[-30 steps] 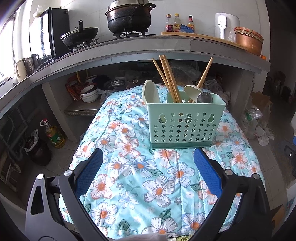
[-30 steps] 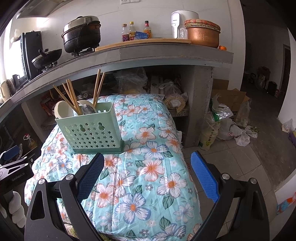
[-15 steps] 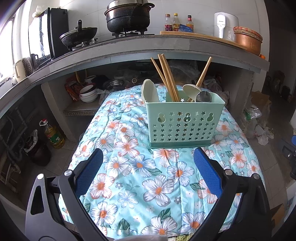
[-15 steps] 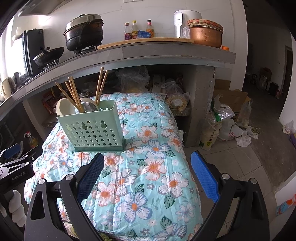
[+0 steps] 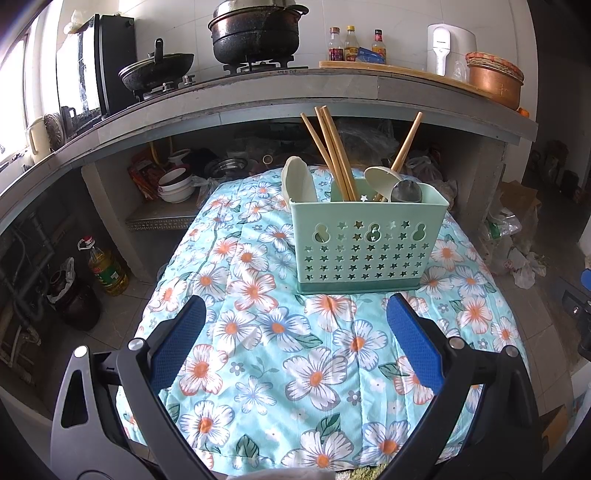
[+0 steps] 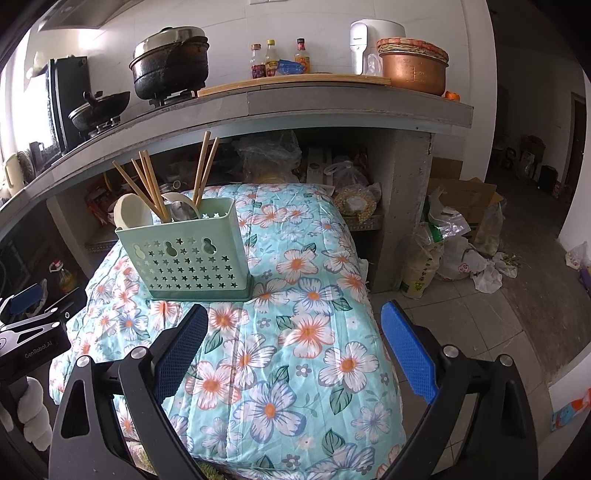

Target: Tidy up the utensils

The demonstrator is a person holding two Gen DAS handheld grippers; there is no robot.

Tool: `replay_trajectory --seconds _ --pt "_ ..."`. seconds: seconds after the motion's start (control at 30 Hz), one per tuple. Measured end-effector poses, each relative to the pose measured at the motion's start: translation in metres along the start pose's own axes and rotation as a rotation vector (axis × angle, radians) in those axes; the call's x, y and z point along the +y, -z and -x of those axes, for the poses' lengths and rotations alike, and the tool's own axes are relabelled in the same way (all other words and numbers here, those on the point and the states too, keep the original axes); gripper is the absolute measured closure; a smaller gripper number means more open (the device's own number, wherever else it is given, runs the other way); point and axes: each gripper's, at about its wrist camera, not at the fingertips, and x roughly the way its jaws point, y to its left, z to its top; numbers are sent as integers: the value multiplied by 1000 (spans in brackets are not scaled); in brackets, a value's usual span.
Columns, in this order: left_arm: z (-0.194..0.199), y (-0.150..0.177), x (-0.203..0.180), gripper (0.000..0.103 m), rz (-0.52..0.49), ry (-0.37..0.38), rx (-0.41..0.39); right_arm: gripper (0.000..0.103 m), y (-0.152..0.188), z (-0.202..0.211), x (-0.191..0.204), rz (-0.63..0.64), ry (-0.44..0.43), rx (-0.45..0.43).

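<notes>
1. Left wrist view: left gripper low in frame, blue-padded fingers spread wide with nothing between them, raised over the floral cloth that covers the table.
2. Mint-green utensil caddy upright on the cloth, just ahead of the fingertips and slightly right of centre; front wall pierced with star and gourd-shaped holes.
3. Wooden chopsticks standing in the caddy, three leaning left as a bundle, one more leaning right.
4. Cream spoon at the caddy's left end, a second cream spoon and a metal spoon at its right, bowls upward.
5. Right wrist view: right gripper likewise parted wide and holding nothing, set over the cloth near the table's right edge, the right finger over bare floor tiles.
6. Caddy up and left of this gripper, well apart from it; chopsticks fanning above the rim.
7. Left gripper body at the left margin of the right wrist view, with a white-gloved hand beneath it.
8. Concrete counter behind the table, carrying a black pot, a wok, sauce bottles and a copper-coloured bowl.
</notes>
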Motion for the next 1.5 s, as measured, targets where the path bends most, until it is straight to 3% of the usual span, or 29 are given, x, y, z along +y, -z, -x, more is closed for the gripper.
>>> replay_trajectory --seconds 1.5 --pt "0 1 -1 8 1 0 4 11 3 -2 4 2 -10 4"
